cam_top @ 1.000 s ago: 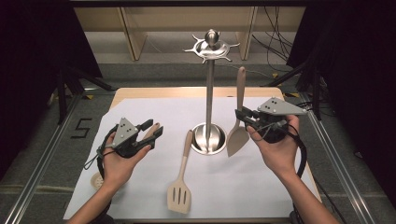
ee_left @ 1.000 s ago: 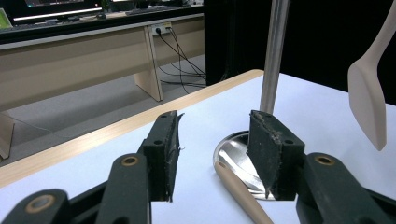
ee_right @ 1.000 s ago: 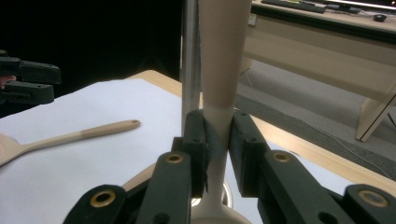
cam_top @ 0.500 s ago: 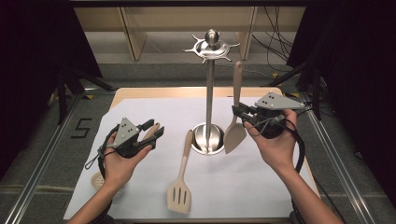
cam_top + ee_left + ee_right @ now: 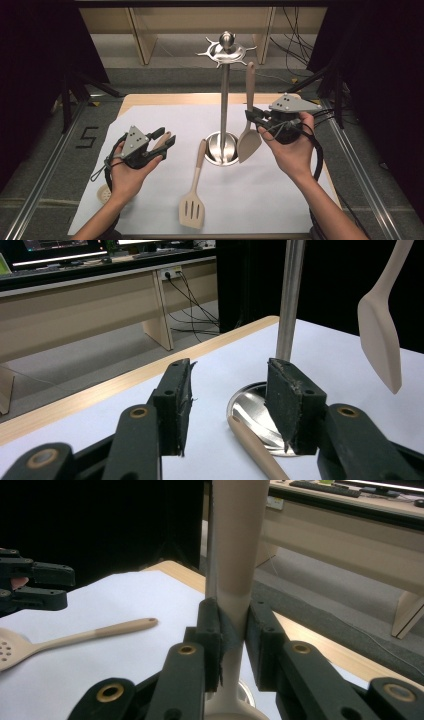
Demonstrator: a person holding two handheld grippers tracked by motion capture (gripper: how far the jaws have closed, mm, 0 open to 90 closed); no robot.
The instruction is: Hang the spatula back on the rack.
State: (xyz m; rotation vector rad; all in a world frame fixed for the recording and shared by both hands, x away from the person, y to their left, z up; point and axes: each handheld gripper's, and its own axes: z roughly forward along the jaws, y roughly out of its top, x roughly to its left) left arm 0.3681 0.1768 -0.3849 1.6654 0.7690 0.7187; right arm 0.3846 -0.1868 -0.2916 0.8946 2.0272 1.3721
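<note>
beige spatula (image 5: 248, 135) held upright beside the stand's pole (image 5: 224, 107), blade down just above the round base (image 5: 220, 150), handle up.

Even overhead light brightens the white table (image 5: 150, 210), while black curtains on both sides stay very dark. Shadows under objects are soft and faint. The steel stand (image 5: 223, 110) carries small bright reflections. In both gripper views the near black jaws look slightly soft, and the background desks lie blurred.
</note>
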